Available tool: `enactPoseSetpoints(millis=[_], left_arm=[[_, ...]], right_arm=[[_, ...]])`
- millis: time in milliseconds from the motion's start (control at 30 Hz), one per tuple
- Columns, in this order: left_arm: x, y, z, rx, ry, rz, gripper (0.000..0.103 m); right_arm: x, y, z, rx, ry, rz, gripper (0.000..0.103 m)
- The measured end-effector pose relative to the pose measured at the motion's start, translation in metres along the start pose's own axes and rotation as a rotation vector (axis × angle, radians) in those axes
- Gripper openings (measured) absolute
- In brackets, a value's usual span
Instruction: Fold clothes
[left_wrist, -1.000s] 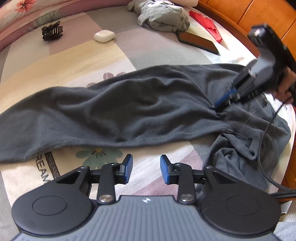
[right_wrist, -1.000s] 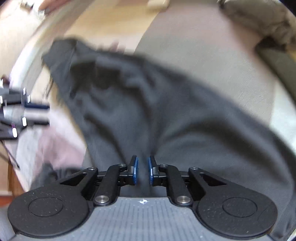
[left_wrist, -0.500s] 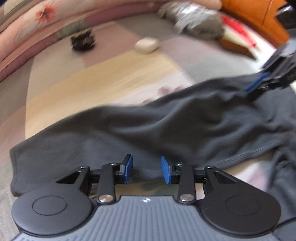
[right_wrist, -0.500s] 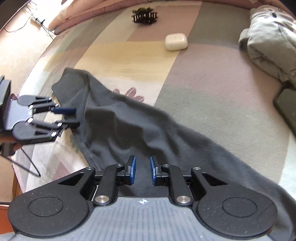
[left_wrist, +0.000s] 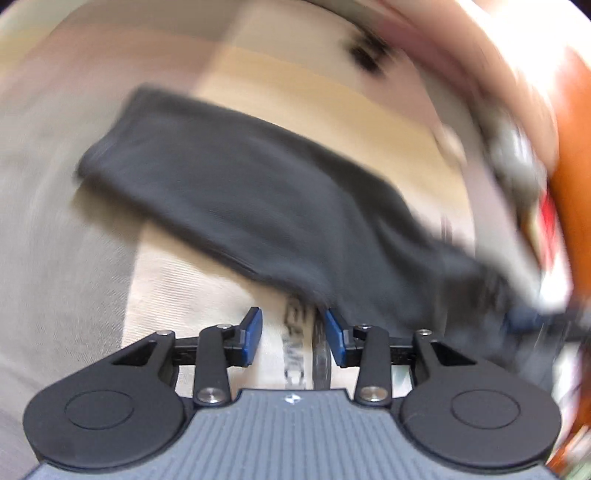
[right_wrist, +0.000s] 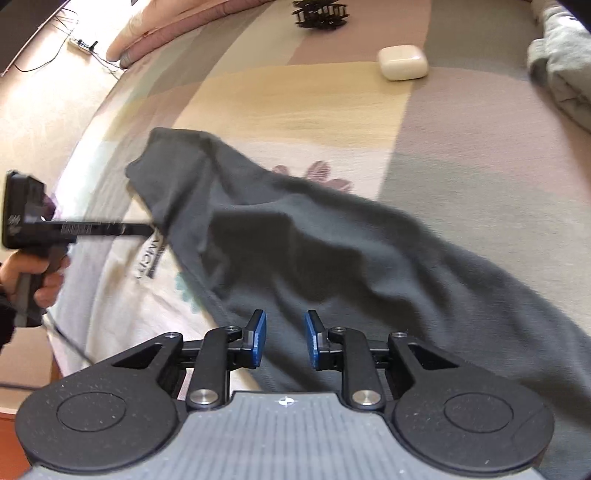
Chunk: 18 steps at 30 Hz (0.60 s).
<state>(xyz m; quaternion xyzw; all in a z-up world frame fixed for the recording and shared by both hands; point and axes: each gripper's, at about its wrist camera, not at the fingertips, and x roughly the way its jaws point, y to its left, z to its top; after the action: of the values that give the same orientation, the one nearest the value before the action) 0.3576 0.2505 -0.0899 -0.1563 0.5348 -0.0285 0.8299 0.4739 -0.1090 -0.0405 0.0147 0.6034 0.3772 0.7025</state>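
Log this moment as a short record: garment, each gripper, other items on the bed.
garment: dark grey garment, spread unfolded across the bed
left gripper: open, empty, at the garment's edge
right gripper: open, empty, over the garment
other items: white case, black hair clip, light grey clothes
left view: motion-blurred

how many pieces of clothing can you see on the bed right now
2. A dark grey garment is spread across the middle of the bed. A light grey garment is bunched at the far right edge, partly cut off. Others may lie out of view.
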Motion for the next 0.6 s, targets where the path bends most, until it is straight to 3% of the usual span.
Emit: enactPoseSetpoints(millis=[233, 267, 300, 333, 500, 600], left_arm=[[0.003, 0.057, 0.015, -0.338, -0.127, -0.038, 0.037], [0.004, 0.065, 0.017, -0.387, -0.145, -0.043, 0.031], [0.004, 0.074, 0.019, -0.435, -0.163, -0.049, 0.007], [0.004, 0.082, 0.022, -0.483, -0.182, -0.054, 0.003], [-0.015, 0.074, 0.027, -0.392, -0.222, 0.048, 0.002], [-0.023, 0.085, 0.024, -0.413, -0.21, 0.106, 0.002]], right_arm=[[0.0, 0.01, 0.005, -0.012, 0.003, 0.015, 0.027], [0.0, 0.01, 0.006, -0.01, 0.001, 0.015, 0.027], [0.001, 0.011, 0.007, -0.007, 0.0, 0.014, 0.027], [0.002, 0.011, 0.007, -0.003, -0.002, 0.013, 0.027], [0.004, 0.014, 0.01, -0.004, -0.007, 0.008, 0.027], [0.002, 0.019, 0.016, -0.034, -0.02, 0.003, 0.027]])
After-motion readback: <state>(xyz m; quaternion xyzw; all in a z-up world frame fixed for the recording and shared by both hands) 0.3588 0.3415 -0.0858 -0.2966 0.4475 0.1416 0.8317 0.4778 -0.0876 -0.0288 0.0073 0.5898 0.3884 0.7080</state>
